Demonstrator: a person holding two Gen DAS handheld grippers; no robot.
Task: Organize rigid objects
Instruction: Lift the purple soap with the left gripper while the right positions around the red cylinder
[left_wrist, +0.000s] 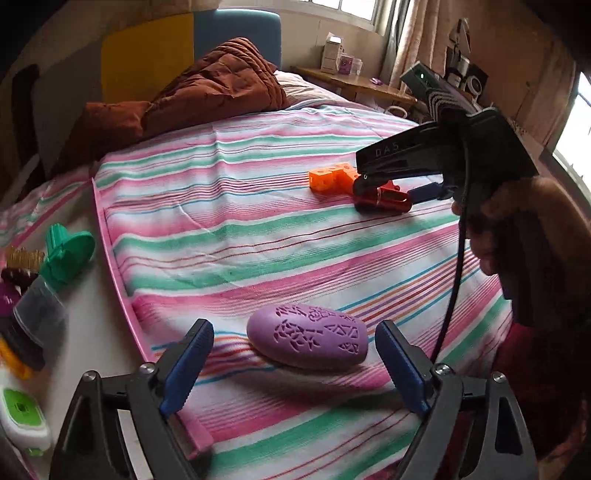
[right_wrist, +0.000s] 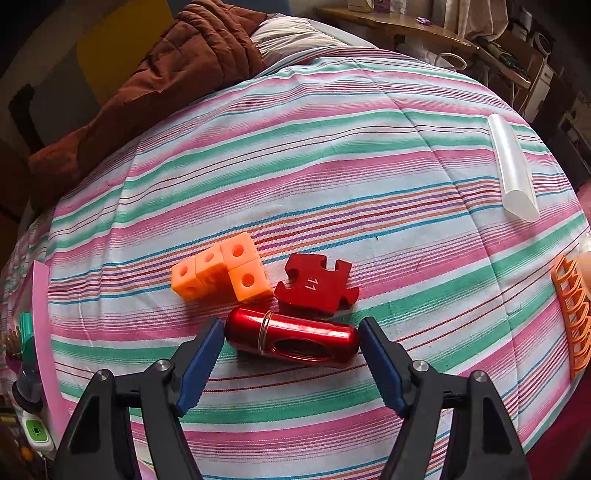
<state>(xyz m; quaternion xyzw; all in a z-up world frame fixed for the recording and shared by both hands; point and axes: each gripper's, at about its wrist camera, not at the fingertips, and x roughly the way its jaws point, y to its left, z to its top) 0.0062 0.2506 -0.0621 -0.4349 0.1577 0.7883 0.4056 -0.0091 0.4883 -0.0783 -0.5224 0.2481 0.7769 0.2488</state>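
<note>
A purple egg-shaped piece with cut-out patterns (left_wrist: 308, 339) lies on the striped bedcover (left_wrist: 229, 206). My left gripper (left_wrist: 293, 332) stands open around it, with a gap between each blue pad and the piece. A shiny red metal cylinder (right_wrist: 291, 341) with a ring lies crosswise between the fingers of my right gripper (right_wrist: 290, 326), whose pads press on its two ends. Just beyond it are an orange cube block (right_wrist: 221, 271) and a red puzzle piece (right_wrist: 316, 284). The left wrist view shows the right gripper (left_wrist: 391, 190) over the red cylinder (left_wrist: 384, 201).
A white board with a pink rim (left_wrist: 96, 314) at the left holds a green funnel-shaped piece (left_wrist: 66, 254), a brush and bottles. A clear prism bar (right_wrist: 511, 166) and an orange rack (right_wrist: 572, 310) lie at the right. A brown quilt (left_wrist: 184, 96) is heaped at the bed's head.
</note>
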